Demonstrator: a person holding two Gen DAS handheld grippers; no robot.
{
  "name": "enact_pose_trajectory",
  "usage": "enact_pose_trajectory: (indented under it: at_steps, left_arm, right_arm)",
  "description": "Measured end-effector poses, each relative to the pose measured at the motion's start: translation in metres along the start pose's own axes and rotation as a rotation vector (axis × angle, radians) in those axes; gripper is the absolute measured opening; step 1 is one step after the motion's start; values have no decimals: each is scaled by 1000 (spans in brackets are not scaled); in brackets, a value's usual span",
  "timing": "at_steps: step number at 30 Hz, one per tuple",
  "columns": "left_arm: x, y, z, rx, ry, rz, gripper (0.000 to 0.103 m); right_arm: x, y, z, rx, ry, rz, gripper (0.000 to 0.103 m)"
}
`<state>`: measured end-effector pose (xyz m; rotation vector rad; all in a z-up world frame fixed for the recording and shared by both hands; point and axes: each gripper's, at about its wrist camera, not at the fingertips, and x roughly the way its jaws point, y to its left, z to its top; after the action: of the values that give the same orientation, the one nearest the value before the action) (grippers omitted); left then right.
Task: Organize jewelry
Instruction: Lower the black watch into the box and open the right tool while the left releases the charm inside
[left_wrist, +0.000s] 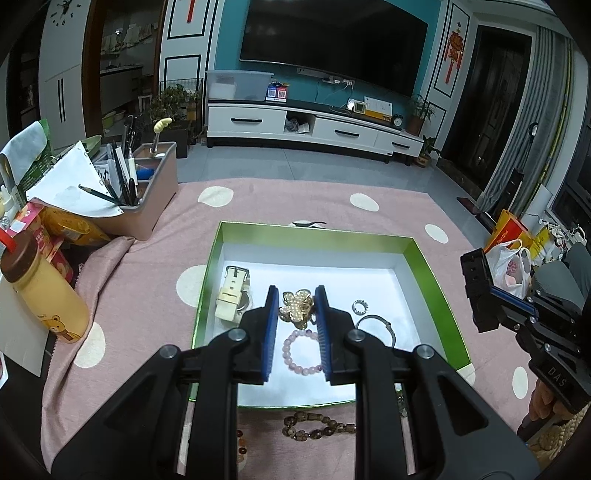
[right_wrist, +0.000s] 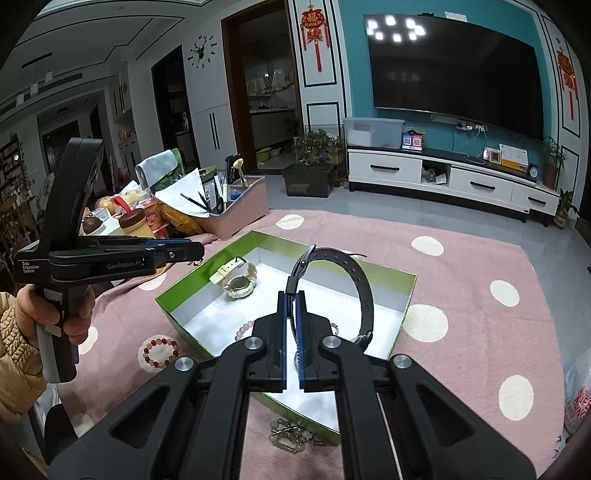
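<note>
Risk noted: right gripper (right_wrist: 291, 295) pinches only the strap end of the black watch (right_wrist: 364, 291) above the green box (right_wrist: 402, 317), so the heavy case may swing or slip, while left gripper (left_wrist: 295, 295) hovers spread over the brooch (left_wrist: 297, 308).

box (left_wrist: 436, 280) right half bare; organizer (left_wrist: 147, 199) well left
</note>
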<state>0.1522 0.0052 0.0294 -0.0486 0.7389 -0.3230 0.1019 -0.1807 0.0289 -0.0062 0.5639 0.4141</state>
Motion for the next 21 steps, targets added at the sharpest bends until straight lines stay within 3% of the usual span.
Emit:
enact_pose_trajectory:
  at_steps: [12,21]
  left_arm:
    - [9,2,9,-13,2,-9,19]
    - [37,-5,6,17,59,-10,19]
  right_arm:
    - [-4,-18,15,52,-35,5,4]
    - [25,-16,6,52,42,20,4]
